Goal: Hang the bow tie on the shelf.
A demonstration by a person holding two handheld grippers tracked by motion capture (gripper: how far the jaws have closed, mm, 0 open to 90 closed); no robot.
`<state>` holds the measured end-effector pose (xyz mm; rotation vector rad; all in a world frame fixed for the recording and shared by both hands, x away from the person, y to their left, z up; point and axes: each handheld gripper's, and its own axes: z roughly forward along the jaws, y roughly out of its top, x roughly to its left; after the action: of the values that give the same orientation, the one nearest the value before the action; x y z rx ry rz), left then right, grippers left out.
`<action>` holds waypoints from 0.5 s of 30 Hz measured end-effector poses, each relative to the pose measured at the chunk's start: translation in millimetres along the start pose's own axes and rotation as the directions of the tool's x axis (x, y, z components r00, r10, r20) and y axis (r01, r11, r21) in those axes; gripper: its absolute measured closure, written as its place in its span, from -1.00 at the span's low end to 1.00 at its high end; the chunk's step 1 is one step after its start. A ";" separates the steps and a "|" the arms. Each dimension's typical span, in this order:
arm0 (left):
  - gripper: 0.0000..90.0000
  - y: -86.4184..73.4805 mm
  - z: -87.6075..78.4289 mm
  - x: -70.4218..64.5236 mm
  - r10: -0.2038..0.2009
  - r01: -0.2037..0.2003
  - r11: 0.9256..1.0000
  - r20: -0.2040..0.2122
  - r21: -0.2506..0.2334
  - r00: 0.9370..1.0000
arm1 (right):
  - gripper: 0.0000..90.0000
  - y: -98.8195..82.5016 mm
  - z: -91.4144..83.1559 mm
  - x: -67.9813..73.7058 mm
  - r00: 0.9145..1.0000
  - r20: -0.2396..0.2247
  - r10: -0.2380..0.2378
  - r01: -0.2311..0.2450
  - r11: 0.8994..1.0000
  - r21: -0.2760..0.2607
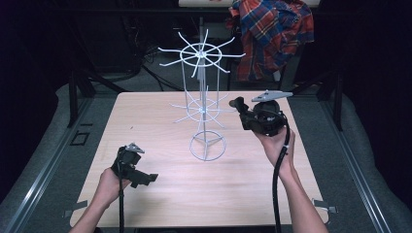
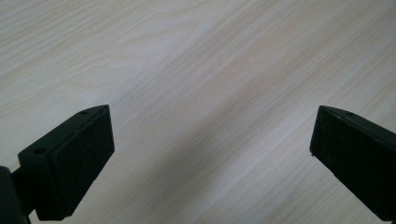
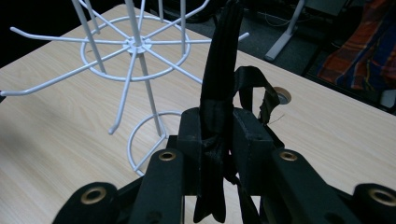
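Right tongs (image 3: 219,140) are clamped tight on a black webbing strap (image 3: 219,79), with the strap sticking up out of the jaws and a loop of it flopping off to one side. In the high view the right tongs (image 1: 239,104) are held up off the counter (image 1: 160,194), just beside the white wire display rack (image 1: 203,107) and about level with its lower ring of hooks. Left tongs (image 2: 212,154) are wide open with nothing between them, just pointing down at bare wood; from above, the left tongs (image 1: 145,178) sit low near the front edge of the counter, well apart from the rack.

My read is that the job is hanging the strap on one of the rack's hooks. If so, the tricky bit is the loop: it's limp and partly folded behind the jaws, so it probably won't stay open by itself. I'd tilt the right hand so the loop hangs free on the rack side, pick one upturned hook tip on the lower ring (image 3: 135,46), and come in from beyond the tip so the loop slides over it rather than bumping the wire. That rack looks light, so a shove could tip or spin it. The free left tongs could steady the base ring (image 1: 207,145) or spread the loop open first. Don't release until the strap's weight is clearly on the hook.
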<state>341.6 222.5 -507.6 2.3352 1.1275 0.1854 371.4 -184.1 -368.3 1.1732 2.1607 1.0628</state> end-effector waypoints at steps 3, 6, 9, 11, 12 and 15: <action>-1.00 0.0 0.1 0.1 0.001 -0.001 1.000 0.001 0.001 1.000 | 0.65 -0.5 1.5 5.0 1.000 -0.009 -0.011 0.011 1.000 -0.005; -1.00 0.0 0.1 0.0 0.001 -0.001 1.000 0.004 0.002 1.000 | 0.65 -3.1 6.6 9.8 0.999 -0.018 -0.028 0.028 0.999 0.015; -1.00 0.0 0.3 0.0 0.002 -0.002 1.000 0.007 0.006 1.000 | 0.65 -9.1 16.7 14.0 0.998 -0.029 -0.048 0.050 0.998 0.050; -1.00 0.0 0.5 -0.1 0.001 -0.001 1.000 0.006 0.005 1.000 | 0.65 -12.9 22.0 15.2 0.998 -0.036 -0.050 0.052 0.997 0.065; -1.00 0.0 0.5 -0.2 0.001 -0.001 1.000 0.008 0.005 1.000 | 0.65 -14.1 23.6 15.3 0.998 -0.036 -0.052 0.054 0.996 0.072; -1.00 0.1 0.5 -0.4 0.002 -0.002 1.000 0.009 0.005 1.000 | 0.65 -19.6 30.3 14.9 0.998 -0.036 -0.052 0.056 0.994 0.092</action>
<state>341.6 221.9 -507.9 2.3395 1.1218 0.1725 374.7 -165.7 -402.5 1.1381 2.2764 0.9753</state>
